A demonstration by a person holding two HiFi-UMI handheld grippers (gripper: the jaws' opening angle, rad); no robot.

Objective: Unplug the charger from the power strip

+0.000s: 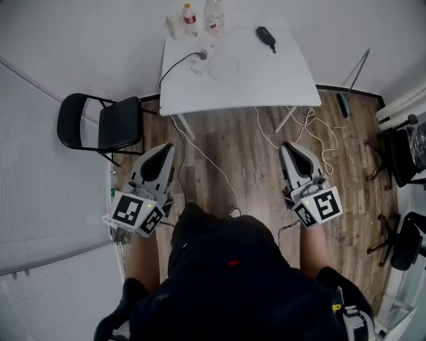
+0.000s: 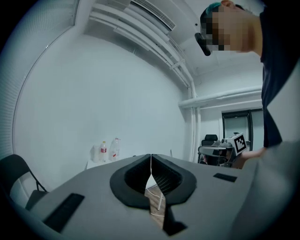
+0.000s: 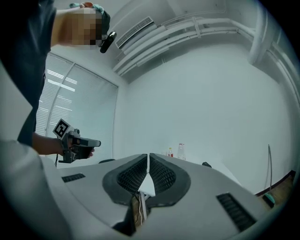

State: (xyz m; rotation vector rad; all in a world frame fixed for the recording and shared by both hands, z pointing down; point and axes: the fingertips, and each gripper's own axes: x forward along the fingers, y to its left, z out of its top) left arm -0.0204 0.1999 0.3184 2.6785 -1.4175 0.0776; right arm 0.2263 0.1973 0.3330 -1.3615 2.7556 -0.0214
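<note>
A white power strip lies on the far left part of the white table. The charger sits plugged into it, its black cable running off the table's left edge. Both grippers hover over the wooden floor, well short of the table, and point toward it. My left gripper is shut with nothing in it; its pads meet in the left gripper view. My right gripper is shut and empty too, its jaws touching in the right gripper view.
A black folding chair stands left of the table. Bottles and a black device sit on the table's far side. White cords trail over the floor under the table. Office chairs crowd the right wall.
</note>
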